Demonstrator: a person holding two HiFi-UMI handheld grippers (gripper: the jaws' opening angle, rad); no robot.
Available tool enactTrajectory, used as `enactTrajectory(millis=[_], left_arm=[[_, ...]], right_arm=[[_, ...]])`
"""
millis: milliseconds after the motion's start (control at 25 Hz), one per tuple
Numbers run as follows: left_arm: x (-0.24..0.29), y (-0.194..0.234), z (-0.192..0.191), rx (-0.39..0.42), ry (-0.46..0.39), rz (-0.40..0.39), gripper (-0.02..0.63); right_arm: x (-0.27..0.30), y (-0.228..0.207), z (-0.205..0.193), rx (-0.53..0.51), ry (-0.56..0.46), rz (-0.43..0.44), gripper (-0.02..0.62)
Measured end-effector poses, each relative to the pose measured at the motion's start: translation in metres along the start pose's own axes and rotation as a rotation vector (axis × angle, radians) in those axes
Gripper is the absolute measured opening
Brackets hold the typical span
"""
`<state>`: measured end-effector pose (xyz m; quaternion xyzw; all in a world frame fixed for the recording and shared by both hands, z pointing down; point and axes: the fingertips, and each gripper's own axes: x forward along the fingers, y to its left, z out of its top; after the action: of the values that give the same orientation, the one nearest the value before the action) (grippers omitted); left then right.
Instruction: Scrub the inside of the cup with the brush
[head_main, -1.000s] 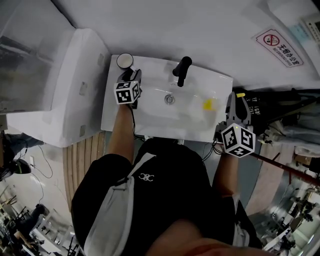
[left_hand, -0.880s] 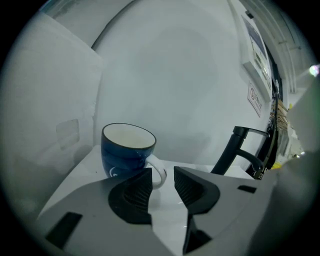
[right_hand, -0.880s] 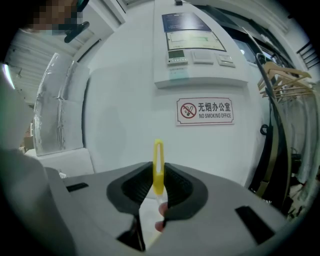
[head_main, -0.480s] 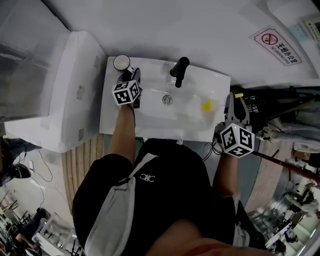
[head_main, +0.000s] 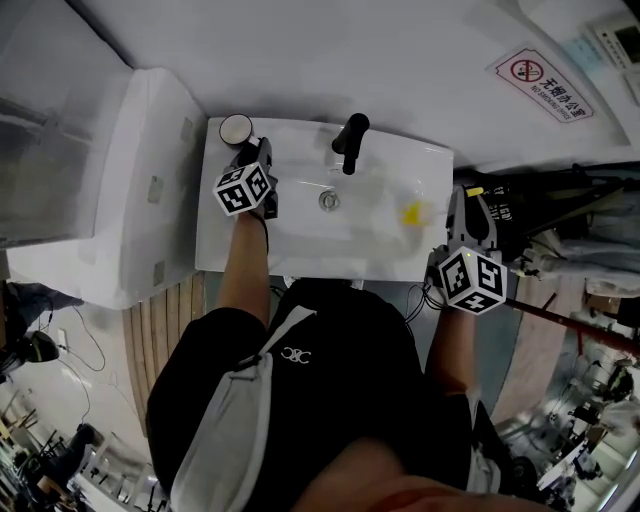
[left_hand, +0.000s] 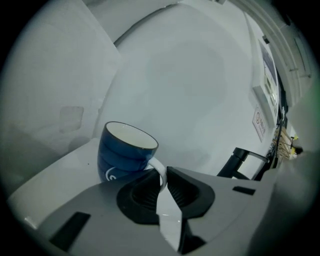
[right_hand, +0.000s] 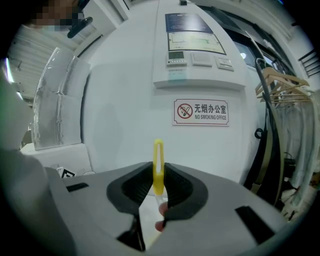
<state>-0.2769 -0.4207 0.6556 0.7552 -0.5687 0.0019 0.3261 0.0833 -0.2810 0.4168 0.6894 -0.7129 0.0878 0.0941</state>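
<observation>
A blue cup (left_hand: 125, 152) with a white inside stands upright on the sink's back left corner; from the head view I see its rim (head_main: 236, 128). My left gripper (left_hand: 161, 176) reaches to it, and the cup's white handle (left_hand: 159, 170) sits between the closing jaws, with the pads against it. My right gripper (right_hand: 158, 176) hovers past the sink's right edge (head_main: 470, 205), shut on the yellow loop handle of the brush (right_hand: 158, 165), which points forward. The brush's head is hidden.
The white sink (head_main: 225, 245) has a black tap (head_main: 349, 142) at the back and a drain (head_main: 327, 200) in the middle. A small yellow item (head_main: 412, 212) lies in the basin at the right. A no-smoking sign (right_hand: 201, 111) hangs on the wall.
The head view has drifted, so the sink sits slightly further left. Both grippers keep their places relative to the sink and cup.
</observation>
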Motion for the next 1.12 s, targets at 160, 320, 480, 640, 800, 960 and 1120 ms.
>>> enactTrajectory(millis=[160, 320, 480, 640, 800, 960, 1120], left_arm=[[-0.013, -0.012, 0.003, -0.044, -0.039, -0.043, 0.054], [-0.027, -0.03, 0.001, 0.07, -0.021, -0.083, 0.054], [-0.044, -0.063, 0.002, 0.185, -0.023, -0.138, 0.054], [-0.067, -0.113, 0.0, 0.246, -0.04, -0.209, 0.054], [-0.092, -0.163, 0.0, 0.308, -0.06, -0.289, 0.054], [-0.113, -0.214, -0.001, 0.257, -0.079, -0.408, 0.054], [-0.12, -0.264, -0.017, 0.374, -0.058, -0.485, 0.049]], right_arm=[[0.0, 0.001, 0.002, 0.054, -0.003, 0.046, 0.071], [0.0, 0.0, 0.004, 0.075, -0.019, 0.074, 0.071], [0.0, 0.0, 0.002, 0.092, -0.031, 0.105, 0.072], [-0.001, -0.004, 0.0, 0.11, -0.04, 0.142, 0.072], [-0.003, -0.009, 0.003, 0.126, -0.06, 0.175, 0.071], [-0.009, -0.02, 0.006, 0.155, -0.076, 0.195, 0.071], [-0.015, -0.036, 0.014, 0.173, -0.095, 0.207, 0.071]])
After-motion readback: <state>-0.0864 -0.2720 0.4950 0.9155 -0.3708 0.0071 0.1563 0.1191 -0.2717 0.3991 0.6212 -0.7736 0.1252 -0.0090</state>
